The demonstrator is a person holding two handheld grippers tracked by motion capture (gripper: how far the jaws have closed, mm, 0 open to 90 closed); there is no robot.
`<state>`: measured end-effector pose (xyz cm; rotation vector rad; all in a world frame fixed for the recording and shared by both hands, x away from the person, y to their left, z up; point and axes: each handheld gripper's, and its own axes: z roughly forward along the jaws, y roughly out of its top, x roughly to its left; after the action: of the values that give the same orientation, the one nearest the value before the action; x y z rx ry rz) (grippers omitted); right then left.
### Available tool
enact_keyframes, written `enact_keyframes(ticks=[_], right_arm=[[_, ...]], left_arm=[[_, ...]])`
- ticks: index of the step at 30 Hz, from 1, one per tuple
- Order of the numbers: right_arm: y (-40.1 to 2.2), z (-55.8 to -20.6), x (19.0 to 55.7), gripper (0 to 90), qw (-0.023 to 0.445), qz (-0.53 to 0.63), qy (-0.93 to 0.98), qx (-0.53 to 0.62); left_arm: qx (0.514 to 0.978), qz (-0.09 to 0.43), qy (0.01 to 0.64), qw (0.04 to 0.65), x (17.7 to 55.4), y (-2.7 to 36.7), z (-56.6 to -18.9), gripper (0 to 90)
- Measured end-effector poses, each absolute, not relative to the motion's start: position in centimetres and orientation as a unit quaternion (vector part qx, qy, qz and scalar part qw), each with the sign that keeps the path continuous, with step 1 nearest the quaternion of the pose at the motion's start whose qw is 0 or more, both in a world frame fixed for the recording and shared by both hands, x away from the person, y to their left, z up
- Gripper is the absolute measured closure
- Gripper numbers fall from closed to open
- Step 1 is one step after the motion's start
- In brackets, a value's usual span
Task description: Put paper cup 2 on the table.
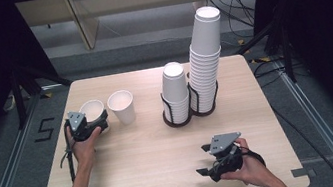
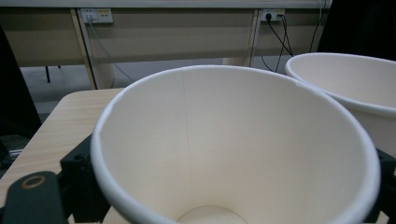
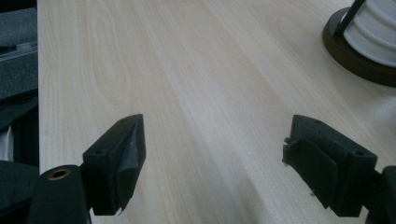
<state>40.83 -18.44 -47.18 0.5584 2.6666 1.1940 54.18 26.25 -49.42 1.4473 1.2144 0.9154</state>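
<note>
Now clamping a white paper cup [image 1: 91, 109] with left gripper [image 1: 93, 127] at nine o'clock of table [image 1: 138, 148]; right gripper [image 1: 204, 161], five o'clock, spread wide, holding nothing.

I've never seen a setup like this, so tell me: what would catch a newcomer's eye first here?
Probably the tall stack of white paper cups leaning in its black holder at the table's far right, with a shorter stack beside it. Next, the left tool has its jaws around an upright cup at the left, a second loose cup standing right beside it.
</note>
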Motion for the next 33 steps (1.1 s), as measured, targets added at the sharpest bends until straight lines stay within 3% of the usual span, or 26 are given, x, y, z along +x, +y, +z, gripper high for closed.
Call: enact_keyframes(ticks=[8, 33], right_arm=[[-18.4, -47.3, 40.8, 20.8, 0.081, 0.4, 0.893, 0.191], [-18.4, -47.2, 40.7, 20.7, 0.079, 0.394, 0.896, 0.189]], left_arm=[[0.606, 0.386, 0.489, 0.494, 54.8, 26.2, -49.9, 10.6], [0.659, 0.343, 0.502, 0.442, 53.6, 26.6, -50.4, 14.0]])
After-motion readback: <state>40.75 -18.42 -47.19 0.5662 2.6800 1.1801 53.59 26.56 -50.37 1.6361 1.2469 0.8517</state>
